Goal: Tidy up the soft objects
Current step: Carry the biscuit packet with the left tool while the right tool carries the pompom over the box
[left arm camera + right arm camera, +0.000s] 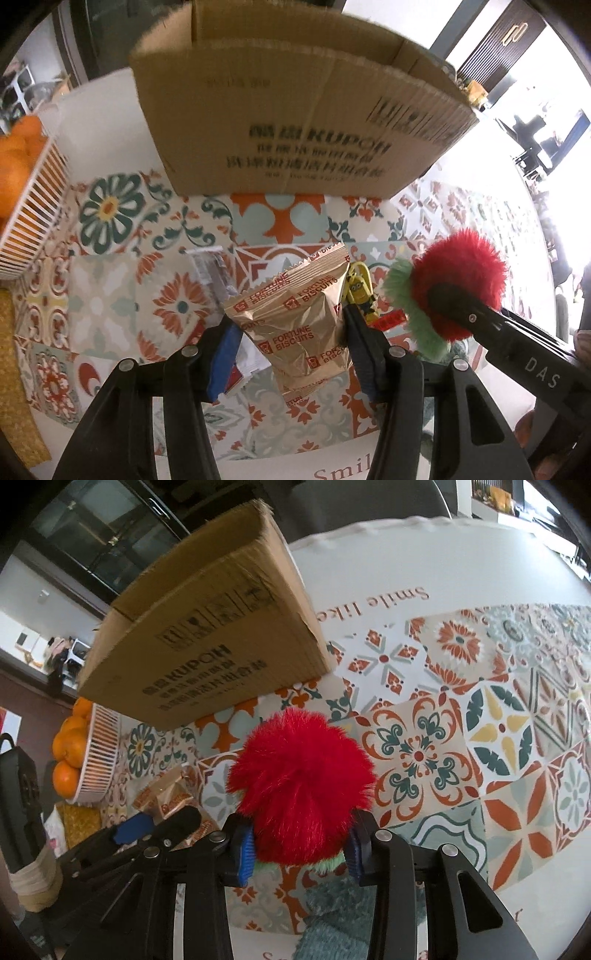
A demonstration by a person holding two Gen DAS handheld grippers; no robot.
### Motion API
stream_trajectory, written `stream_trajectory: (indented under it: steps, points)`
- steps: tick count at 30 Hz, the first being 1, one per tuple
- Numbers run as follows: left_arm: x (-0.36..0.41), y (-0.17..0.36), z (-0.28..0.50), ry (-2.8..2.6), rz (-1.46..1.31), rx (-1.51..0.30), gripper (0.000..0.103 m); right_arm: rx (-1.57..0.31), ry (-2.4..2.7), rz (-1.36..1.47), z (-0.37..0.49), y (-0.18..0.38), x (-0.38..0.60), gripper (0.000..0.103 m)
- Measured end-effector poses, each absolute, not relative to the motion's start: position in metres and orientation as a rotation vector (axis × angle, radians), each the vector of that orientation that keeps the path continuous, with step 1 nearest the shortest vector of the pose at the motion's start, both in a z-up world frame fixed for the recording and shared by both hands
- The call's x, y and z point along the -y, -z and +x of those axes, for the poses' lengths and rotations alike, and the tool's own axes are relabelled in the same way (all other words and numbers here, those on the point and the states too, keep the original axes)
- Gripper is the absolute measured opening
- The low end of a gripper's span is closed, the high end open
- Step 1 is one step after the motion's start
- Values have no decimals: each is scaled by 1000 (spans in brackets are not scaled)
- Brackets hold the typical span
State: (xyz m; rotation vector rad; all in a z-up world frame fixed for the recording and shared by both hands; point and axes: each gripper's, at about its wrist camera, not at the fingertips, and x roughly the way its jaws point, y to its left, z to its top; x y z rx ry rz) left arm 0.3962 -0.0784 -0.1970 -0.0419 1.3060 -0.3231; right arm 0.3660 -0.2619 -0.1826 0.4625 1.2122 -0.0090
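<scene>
In the left wrist view my left gripper [290, 328] is shut on a gold "Fortune Biscuits" packet [295, 325], held above the patterned tablecloth. To its right my right gripper [443, 295] holds a fluffy red ball with a green fringe [461, 284]. In the right wrist view the right gripper [301, 843] is shut on that red fluffy ball [301, 786], its blue pads [245, 849] pressing both sides. The left gripper [162, 823] with the gold packet [166, 797] shows at the lower left. A tall cardboard box [295, 110] stands behind both.
A white slatted basket of oranges [26, 206] sits at the left. A small yellow minion figure [360, 290] and a clear wrapper [208, 269] lie on the tablecloth [480, 738]. A teal fuzzy item [332, 912] lies below the right gripper.
</scene>
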Motion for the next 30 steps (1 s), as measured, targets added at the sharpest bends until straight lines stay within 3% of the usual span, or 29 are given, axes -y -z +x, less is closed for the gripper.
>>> stream_trajectory:
  steps: [30]
  points:
    - [52, 50, 363, 295, -8, -919, 54, -916, -69, 323, 343, 63, 228, 39]
